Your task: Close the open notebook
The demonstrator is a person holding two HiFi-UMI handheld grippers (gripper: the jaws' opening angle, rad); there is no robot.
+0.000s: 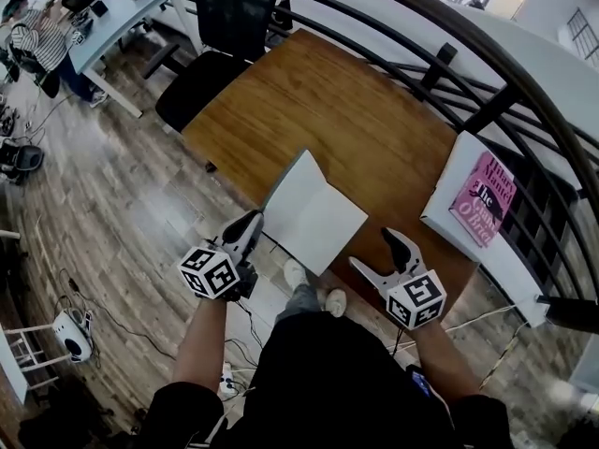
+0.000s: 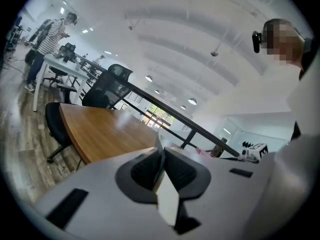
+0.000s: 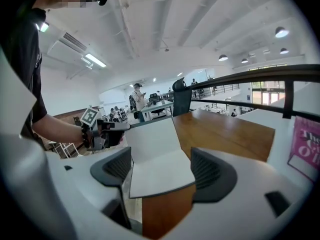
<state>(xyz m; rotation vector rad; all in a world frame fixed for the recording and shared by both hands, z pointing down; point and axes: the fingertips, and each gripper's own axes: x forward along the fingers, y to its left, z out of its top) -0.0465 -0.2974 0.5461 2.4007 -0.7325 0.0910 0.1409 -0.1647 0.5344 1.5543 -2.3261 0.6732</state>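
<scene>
Left gripper is clamped on the left page of the plain white open notebook, tilted up at its tip. Right gripper is wide open, gripping nothing, with the flat half just ahead. Maybe halfway there; folding it shut on the brown wooden surface is still left.

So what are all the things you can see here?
notebook: one, white pages, open at the table's near edge, left leaf lifted
table: one, brown wood, middle
book: one, pink cover, on the white ledge at right
office chair: one, black, at the table's far end
railing: one, black, along the table's right side
person in a striped shirt: one, far top left, by a white desk
left gripper: one, white and black, shut on the notebook's left leaf
right gripper: one, white and black, open, beside the right page
</scene>
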